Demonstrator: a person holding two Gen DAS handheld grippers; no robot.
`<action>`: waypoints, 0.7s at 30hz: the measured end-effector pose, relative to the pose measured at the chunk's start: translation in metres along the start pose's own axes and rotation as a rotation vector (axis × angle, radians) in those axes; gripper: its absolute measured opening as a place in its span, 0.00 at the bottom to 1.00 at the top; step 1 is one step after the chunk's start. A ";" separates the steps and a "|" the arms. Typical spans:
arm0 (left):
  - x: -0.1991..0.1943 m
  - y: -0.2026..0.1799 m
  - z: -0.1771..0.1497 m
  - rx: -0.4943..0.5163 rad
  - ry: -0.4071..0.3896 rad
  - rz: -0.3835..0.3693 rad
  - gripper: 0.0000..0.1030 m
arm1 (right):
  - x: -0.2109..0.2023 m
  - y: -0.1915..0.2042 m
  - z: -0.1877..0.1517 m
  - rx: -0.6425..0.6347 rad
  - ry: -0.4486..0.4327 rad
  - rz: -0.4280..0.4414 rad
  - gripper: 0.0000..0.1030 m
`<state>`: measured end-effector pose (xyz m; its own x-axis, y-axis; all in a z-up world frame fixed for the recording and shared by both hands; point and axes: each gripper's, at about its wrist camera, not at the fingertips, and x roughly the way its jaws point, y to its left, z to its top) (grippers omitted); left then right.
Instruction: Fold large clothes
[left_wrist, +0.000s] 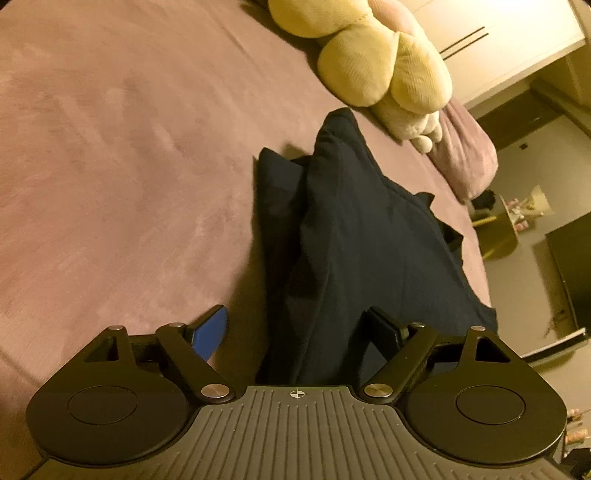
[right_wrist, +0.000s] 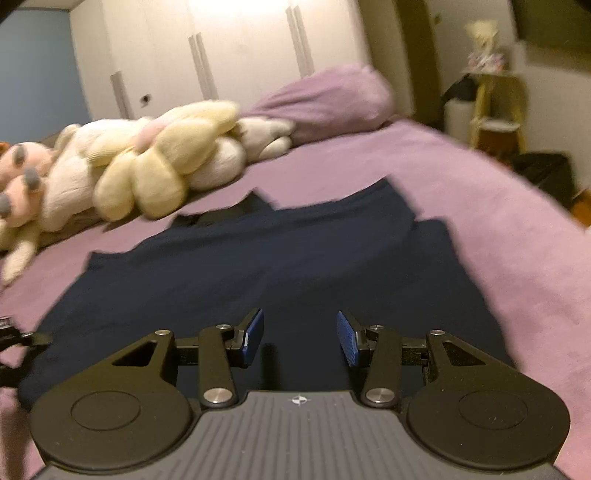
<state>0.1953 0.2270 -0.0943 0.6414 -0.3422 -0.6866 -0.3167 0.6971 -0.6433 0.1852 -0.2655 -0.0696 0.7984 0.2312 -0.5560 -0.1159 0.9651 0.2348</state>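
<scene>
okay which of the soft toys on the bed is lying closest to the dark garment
The pale yellow plush toy. Its rounded lobes reach nearly to the navy garment, while the pink-faced toy lies further off, near the picture's left edge.

The garment (right_wrist: 280, 266) lies on the bed (right_wrist: 498, 221), plush toys (right_wrist: 155, 166) behind it.

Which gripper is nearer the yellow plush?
Hard to call, probably left. The left gripper straddles the dark garment's edge; the plush lies just beyond. The right gripper hovers over the garment's middle.
</scene>
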 end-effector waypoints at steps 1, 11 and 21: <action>0.003 0.000 0.002 -0.004 0.004 -0.010 0.83 | 0.003 0.003 0.001 0.003 0.015 0.015 0.42; 0.015 -0.001 0.005 -0.066 0.033 -0.095 0.39 | 0.033 0.035 -0.003 -0.066 0.107 -0.099 0.07; -0.007 -0.033 0.014 -0.050 0.015 -0.119 0.30 | 0.033 0.043 0.002 -0.088 0.087 -0.122 0.02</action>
<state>0.2111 0.2152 -0.0633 0.6661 -0.4303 -0.6093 -0.2736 0.6189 -0.7362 0.2077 -0.2164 -0.0767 0.7559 0.1181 -0.6440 -0.0761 0.9928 0.0928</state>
